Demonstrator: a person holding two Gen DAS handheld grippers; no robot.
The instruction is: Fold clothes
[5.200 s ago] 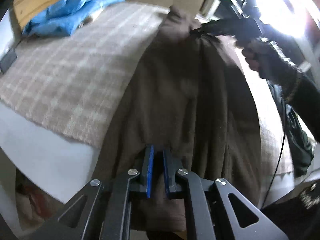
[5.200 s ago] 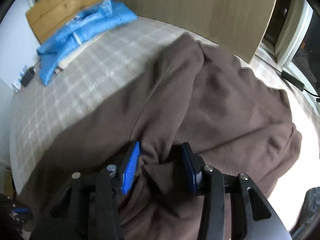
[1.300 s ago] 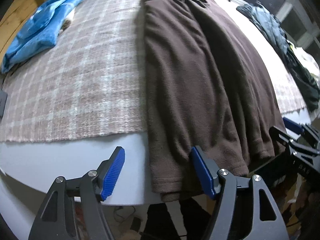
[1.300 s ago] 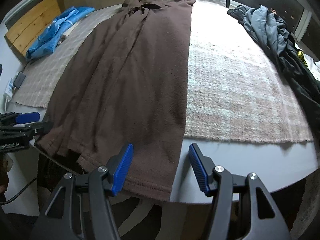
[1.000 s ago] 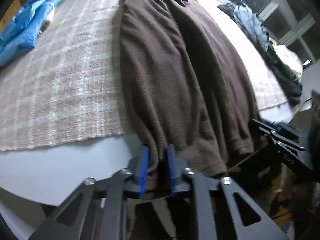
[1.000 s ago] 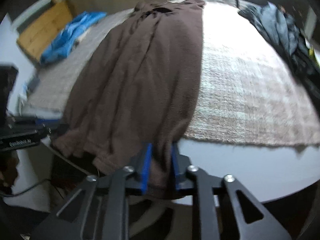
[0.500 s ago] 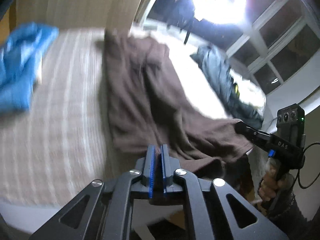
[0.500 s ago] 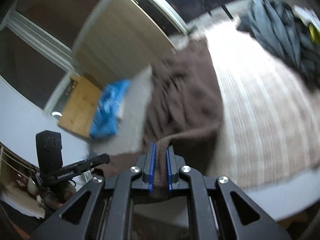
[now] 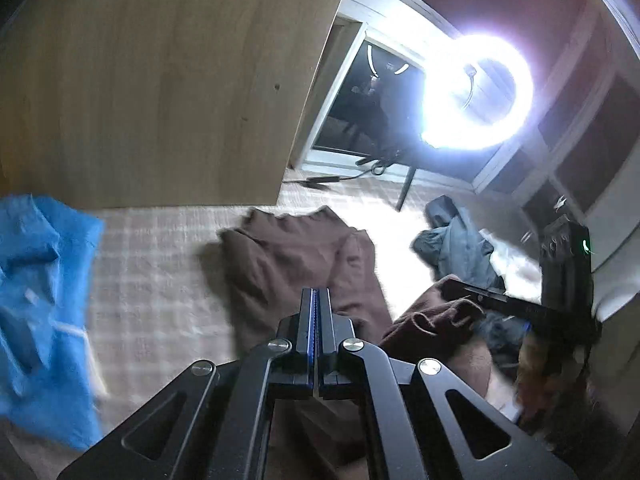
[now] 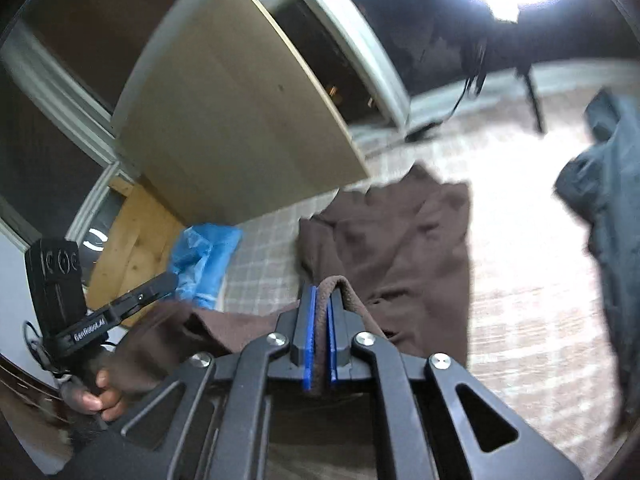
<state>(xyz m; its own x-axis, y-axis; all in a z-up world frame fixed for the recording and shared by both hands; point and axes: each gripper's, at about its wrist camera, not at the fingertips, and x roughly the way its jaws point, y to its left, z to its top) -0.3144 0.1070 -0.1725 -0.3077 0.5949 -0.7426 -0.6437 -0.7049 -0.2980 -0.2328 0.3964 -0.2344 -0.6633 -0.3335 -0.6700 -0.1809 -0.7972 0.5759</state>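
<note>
So both sets of blue-padded fingers are pinched tight on the brown fleece garment [image 10: 400,248]: the right gripper [image 10: 319,312] has a fold of its hem squeezed between the pads, and the left gripper [image 9: 315,312] is clamped flat on another hem corner. Most of the fleece lies bunched on the checked beige blanket [image 9: 160,280], between a crumpled blue cloth [image 9: 40,300] and a grey jacket [image 9: 460,240].

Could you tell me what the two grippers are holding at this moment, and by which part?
Both hold the brown fleece garment by its hem edge: the right gripper visibly pinches it; the left gripper is shut on it.
</note>
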